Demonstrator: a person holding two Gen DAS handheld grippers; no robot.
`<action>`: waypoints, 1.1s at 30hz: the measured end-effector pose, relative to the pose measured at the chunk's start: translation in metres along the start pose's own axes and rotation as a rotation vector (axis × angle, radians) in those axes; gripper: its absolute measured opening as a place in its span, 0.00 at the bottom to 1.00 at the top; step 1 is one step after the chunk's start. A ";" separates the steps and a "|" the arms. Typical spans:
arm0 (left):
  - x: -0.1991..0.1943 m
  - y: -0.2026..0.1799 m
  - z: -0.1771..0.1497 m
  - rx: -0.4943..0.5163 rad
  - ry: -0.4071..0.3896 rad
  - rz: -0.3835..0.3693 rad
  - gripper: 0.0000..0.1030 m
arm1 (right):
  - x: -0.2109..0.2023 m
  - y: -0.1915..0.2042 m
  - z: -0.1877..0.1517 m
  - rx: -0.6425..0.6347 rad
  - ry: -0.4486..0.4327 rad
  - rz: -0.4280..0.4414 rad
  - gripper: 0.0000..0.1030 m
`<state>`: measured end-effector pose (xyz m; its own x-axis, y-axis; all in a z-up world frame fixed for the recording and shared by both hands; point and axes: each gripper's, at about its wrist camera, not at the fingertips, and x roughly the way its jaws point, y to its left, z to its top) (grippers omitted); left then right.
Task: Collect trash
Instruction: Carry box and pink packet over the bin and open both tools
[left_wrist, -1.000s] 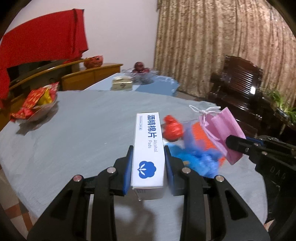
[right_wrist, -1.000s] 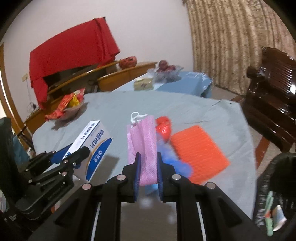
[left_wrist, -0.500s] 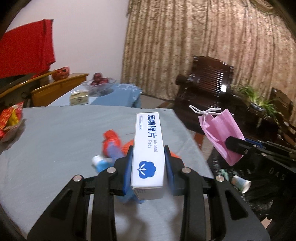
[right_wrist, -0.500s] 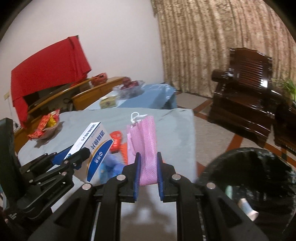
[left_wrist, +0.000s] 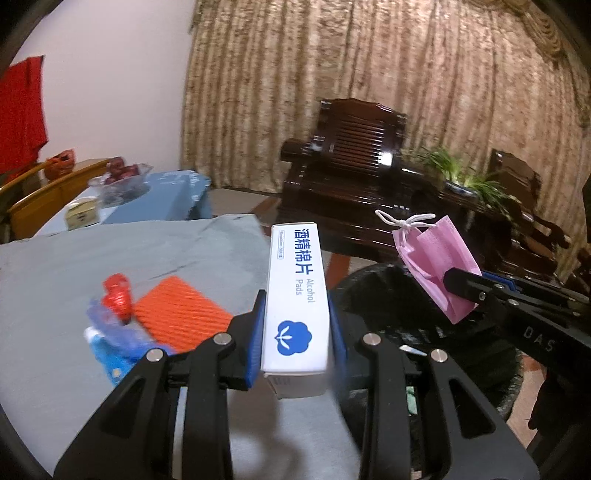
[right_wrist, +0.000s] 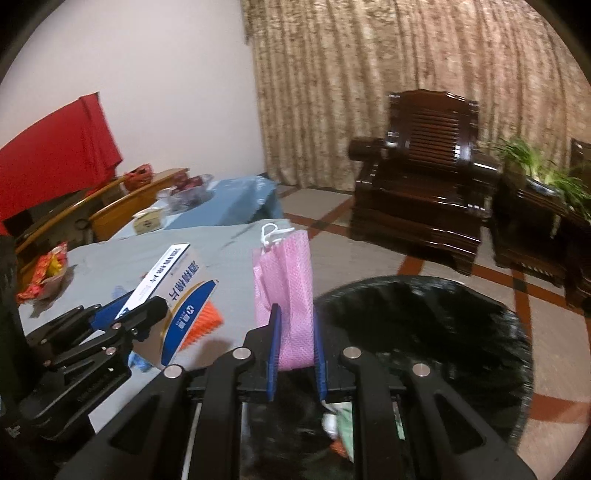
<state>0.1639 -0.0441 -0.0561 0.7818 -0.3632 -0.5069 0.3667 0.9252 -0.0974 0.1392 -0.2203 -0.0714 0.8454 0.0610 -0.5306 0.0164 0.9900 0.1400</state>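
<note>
While the grey table (left_wrist: 66, 266) fills the left of the left wrist view, a small heap of trash lies on it: a red wrapper (left_wrist: 117, 295), a blue wrapper (left_wrist: 110, 350) and an orange pad (left_wrist: 181, 317), close together and partly overlapping. Right of them, the left gripper (left_wrist: 295, 328) pinches a white box (left_wrist: 297, 295) of alcohol pads between its blue pads, the box pointing away from the camera over the table's edge. Further right sits the bin (left_wrist: 406, 314), lined with a black bag, on the floor just beside the table. Above its rim, the right gripper (left_wrist: 456, 286) holds a pink mask (left_wrist: 436, 258), its white loops knotted at the top.

In the right wrist view, the left gripper (right_wrist: 155, 306) and box (right_wrist: 173, 284) show at the left, over the table (right_wrist: 103, 258). In the middle the right gripper (right_wrist: 295, 343) is pressed together on the mask (right_wrist: 284, 291), which stands upright. The bin (right_wrist: 424, 332) opens below and to the right, with scraps visible inside it
</note>
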 end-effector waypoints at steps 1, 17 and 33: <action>0.003 -0.006 0.001 0.007 0.001 -0.009 0.29 | -0.002 -0.008 -0.001 0.011 -0.001 -0.014 0.15; 0.047 -0.105 -0.006 0.119 0.028 -0.170 0.29 | -0.020 -0.102 -0.019 0.106 0.016 -0.179 0.15; 0.084 -0.134 -0.012 0.143 0.082 -0.241 0.35 | -0.009 -0.135 -0.033 0.146 0.058 -0.239 0.22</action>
<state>0.1744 -0.1972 -0.0963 0.6220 -0.5552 -0.5522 0.6087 0.7864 -0.1051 0.1117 -0.3501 -0.1132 0.7762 -0.1608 -0.6096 0.2918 0.9488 0.1213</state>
